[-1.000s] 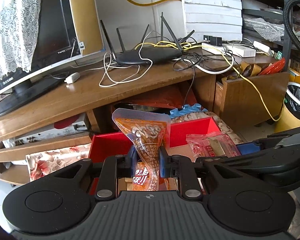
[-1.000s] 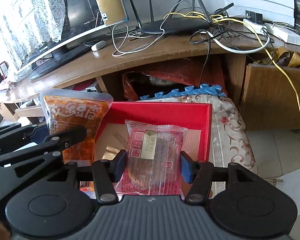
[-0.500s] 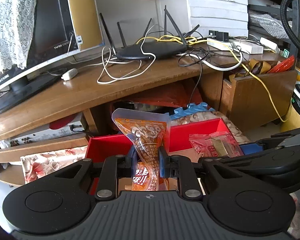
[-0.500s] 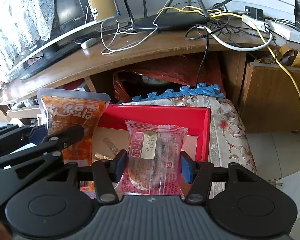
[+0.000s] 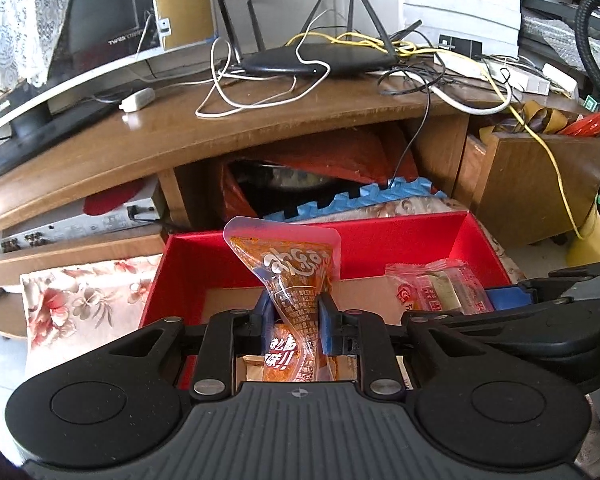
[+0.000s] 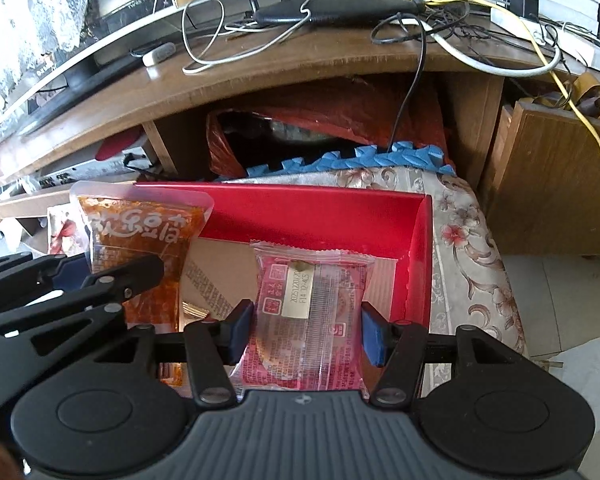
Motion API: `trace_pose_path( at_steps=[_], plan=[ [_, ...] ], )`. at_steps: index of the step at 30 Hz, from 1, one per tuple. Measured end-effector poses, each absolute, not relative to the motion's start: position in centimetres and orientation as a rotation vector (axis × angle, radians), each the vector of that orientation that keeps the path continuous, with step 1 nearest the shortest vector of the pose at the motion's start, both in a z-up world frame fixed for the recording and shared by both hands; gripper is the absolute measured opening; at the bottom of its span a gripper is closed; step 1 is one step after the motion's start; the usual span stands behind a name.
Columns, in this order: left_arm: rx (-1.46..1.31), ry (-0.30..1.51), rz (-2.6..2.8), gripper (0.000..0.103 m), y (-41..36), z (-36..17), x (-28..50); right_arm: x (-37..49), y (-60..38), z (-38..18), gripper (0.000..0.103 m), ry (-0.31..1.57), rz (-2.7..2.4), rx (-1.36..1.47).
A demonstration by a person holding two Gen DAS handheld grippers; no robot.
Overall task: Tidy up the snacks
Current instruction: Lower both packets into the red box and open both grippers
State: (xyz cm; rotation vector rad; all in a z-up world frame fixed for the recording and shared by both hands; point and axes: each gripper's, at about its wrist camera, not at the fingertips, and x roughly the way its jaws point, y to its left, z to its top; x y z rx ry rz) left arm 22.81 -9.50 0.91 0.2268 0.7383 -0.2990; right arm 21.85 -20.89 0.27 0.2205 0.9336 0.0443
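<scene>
Both tongs lower, date stamp (image 6: 298, 294) right-view only

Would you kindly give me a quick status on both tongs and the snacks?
Left tongs shut on orange snack pouch. Right tongs shut on pink wrapped pastry. Both over the red box. Nothing blocking the box.

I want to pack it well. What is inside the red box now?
The red box shows a cardboard floor with printed paper. Two held snack packets cover the rest.
</scene>
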Motion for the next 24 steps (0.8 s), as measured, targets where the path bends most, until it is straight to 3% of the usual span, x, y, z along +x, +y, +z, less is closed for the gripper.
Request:
trace_pose_path(
  at_steps=[2, 10, 24],
  plan=[
    [0.232, 0.741, -0.296, 0.030, -9.49, 0.83, 22.76, 21.92, -20.86, 0.07, 0.054, 0.939, 0.046, 0.216],
    [0.215, 0.748, -0.280, 0.050, -8.82, 1.07, 22.90, 21.88, -20.97, 0.10, 0.058, 0.934, 0.035, 0.194],
    [0.219, 0.738, -0.290, 0.062, -8.56, 1.81, 22.00, 21.44, -21.00, 0.28, 0.061, 0.923, 0.000, 0.136]
  ],
)
